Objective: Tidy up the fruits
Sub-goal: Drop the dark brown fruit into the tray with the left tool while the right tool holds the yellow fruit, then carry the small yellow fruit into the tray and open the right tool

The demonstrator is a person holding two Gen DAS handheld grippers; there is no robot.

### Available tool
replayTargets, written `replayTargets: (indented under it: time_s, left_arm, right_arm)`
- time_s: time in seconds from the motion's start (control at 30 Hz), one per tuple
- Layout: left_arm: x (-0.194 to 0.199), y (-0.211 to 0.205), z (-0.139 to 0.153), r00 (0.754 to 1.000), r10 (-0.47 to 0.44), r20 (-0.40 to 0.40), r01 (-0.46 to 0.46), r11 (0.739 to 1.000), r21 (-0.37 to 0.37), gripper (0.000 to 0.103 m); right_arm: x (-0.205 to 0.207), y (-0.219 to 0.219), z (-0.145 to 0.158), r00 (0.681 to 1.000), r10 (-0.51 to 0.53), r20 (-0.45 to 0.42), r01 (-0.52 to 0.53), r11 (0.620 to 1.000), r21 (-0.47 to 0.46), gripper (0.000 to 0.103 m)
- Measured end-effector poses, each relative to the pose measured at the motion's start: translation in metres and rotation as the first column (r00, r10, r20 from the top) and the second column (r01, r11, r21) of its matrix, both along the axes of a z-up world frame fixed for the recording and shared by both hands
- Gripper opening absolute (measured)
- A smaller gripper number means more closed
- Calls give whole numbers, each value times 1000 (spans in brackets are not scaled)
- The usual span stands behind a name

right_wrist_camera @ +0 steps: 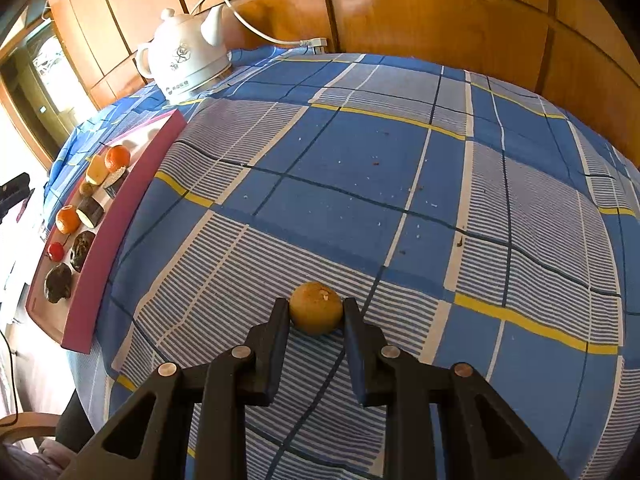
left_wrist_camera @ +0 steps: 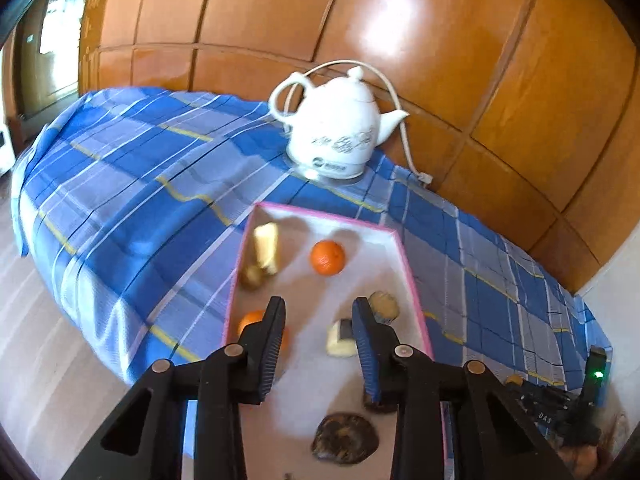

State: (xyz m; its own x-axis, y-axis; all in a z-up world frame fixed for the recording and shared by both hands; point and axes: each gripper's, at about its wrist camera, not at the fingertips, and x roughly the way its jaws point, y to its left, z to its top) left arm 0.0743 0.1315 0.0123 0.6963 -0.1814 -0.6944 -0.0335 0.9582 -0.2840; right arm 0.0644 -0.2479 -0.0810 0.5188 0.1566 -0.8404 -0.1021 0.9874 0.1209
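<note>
A small round yellow-brown fruit [right_wrist_camera: 316, 312] lies on the blue checked cloth [right_wrist_camera: 360, 168], and my right gripper [right_wrist_camera: 316, 304] is shut on it, a pad touching each side. My left gripper [left_wrist_camera: 319, 302] hovers open over the pink-rimmed tray [left_wrist_camera: 320, 213] with nothing between its fingers. In the tray lie a whole orange [left_wrist_camera: 327, 257], a pale banana piece [left_wrist_camera: 266, 246], a second orange [left_wrist_camera: 252, 318] half hidden behind the left finger, a brown round fruit [left_wrist_camera: 384, 306] and a dark lumpy piece [left_wrist_camera: 345, 438]. The right wrist view shows the tray [right_wrist_camera: 120, 216] at the far left.
A white electric kettle [left_wrist_camera: 336, 128] with its cord stands at the back of the table against the wooden wall panels [left_wrist_camera: 440, 40]. A dark device with a green light [left_wrist_camera: 598, 374] sits to the right of the tray. The table edge drops off on the left.
</note>
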Motion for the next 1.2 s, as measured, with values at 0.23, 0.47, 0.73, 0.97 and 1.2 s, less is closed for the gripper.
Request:
replayTargets:
  time_s: [0.23, 0.47, 0.73, 0.97, 1.2]
  left_arm:
    - [-31, -13, -25, 999, 26, -43, -20, 991, 133, 39]
    - [-46, -37, -27, 1000, 22, -17, -19, 982, 190, 49]
    - [-52, -41, -24, 1000, 22, -6, -20, 980, 199, 55]
    - [-54, -38, -24, 1000, 30, -5, -28, 981, 191, 55]
    - [-54, -36, -25, 999, 35, -9, -33, 982, 186, 57]
  right_arm:
    - [0, 3, 0, 1000, 5, 5, -5, 1000, -22, 27]
    - [0, 6, 3, 1000, 6, -4, -6, 999, -38, 26]
    - [1, 29, 15, 997, 71, 11, -70, 997, -20, 26]
    - [4, 72, 38, 979, 199, 49, -200, 980, 9, 26]
    - [11, 122, 55, 937, 343, 67, -345, 938, 19, 26]
